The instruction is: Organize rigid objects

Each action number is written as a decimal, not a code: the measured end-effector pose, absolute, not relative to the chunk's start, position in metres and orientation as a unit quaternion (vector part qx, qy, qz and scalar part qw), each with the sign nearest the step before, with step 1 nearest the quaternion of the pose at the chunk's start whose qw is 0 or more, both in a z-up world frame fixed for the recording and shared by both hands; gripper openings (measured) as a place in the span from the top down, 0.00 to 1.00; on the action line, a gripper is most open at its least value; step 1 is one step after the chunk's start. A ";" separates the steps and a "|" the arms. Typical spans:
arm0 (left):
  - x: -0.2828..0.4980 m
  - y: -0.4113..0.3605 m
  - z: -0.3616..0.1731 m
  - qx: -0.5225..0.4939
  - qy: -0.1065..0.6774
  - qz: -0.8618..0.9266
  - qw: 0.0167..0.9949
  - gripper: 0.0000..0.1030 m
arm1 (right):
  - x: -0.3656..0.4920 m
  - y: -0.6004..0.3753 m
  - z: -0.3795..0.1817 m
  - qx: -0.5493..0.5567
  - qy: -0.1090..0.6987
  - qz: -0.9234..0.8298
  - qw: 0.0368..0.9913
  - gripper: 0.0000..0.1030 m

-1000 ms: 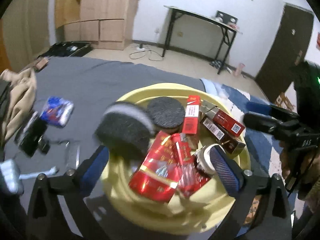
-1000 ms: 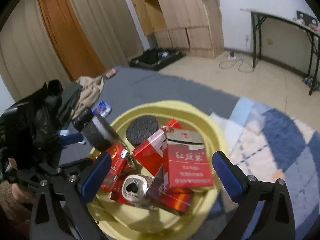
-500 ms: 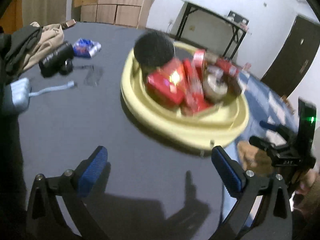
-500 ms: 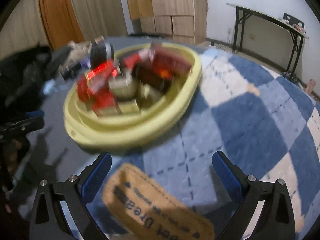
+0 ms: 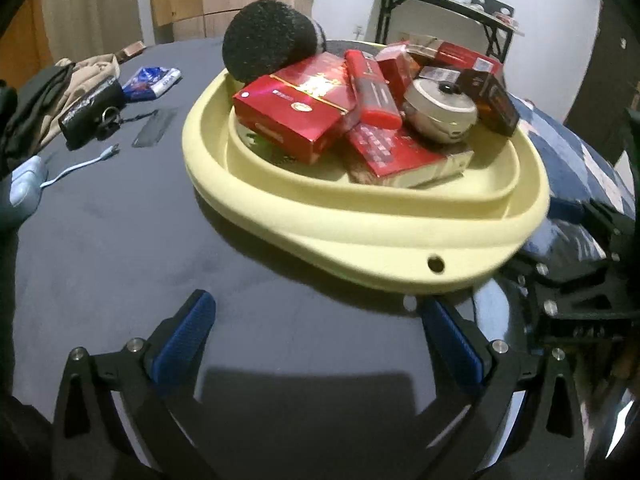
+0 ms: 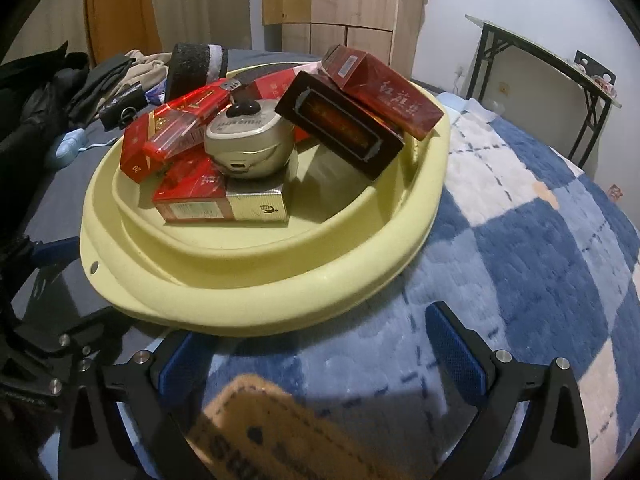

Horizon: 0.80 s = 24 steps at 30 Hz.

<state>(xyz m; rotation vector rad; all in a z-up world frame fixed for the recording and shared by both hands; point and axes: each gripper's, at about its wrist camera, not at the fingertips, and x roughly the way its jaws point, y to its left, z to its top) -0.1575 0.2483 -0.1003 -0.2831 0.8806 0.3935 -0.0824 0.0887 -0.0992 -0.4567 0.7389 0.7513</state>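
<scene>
The yellow basin (image 5: 360, 236) sits on a bed, half on the dark sheet (image 5: 120, 240) and half on the blue checked blanket (image 6: 520, 280). It is piled with red boxes (image 5: 296, 110), a black box (image 6: 340, 124), a silver round case (image 6: 248, 140) and a black sponge (image 5: 268, 42). The left gripper (image 5: 320, 332) and the right gripper (image 6: 316, 356) rest low just before the rim, both with jaws spread wide and empty

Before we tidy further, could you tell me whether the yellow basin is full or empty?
Full: the basin is heaped with red boxes above its rim.
</scene>
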 end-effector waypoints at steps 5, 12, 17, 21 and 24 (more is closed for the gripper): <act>-0.151 0.249 -0.101 -0.137 0.421 0.201 0.874 0.00 | -0.075 0.088 -0.102 -0.214 0.350 0.354 0.840 0.00; -0.151 0.247 -0.100 -0.133 0.424 0.202 0.873 0.00 | -0.074 0.080 -0.098 -0.209 0.352 0.355 0.840 0.00; -0.152 0.247 -0.100 -0.133 0.424 0.203 0.873 0.00 | -0.073 0.080 -0.098 -0.209 0.352 0.355 0.840 0.00; -0.152 0.247 -0.100 -0.133 0.424 0.203 0.873 0.00 | -0.073 0.079 -0.098 -0.208 0.352 0.355 0.840 0.00; -0.152 0.247 -0.100 -0.133 0.424 0.203 0.873 0.00 | -0.073 0.079 -0.098 -0.208 0.353 0.355 0.840 0.00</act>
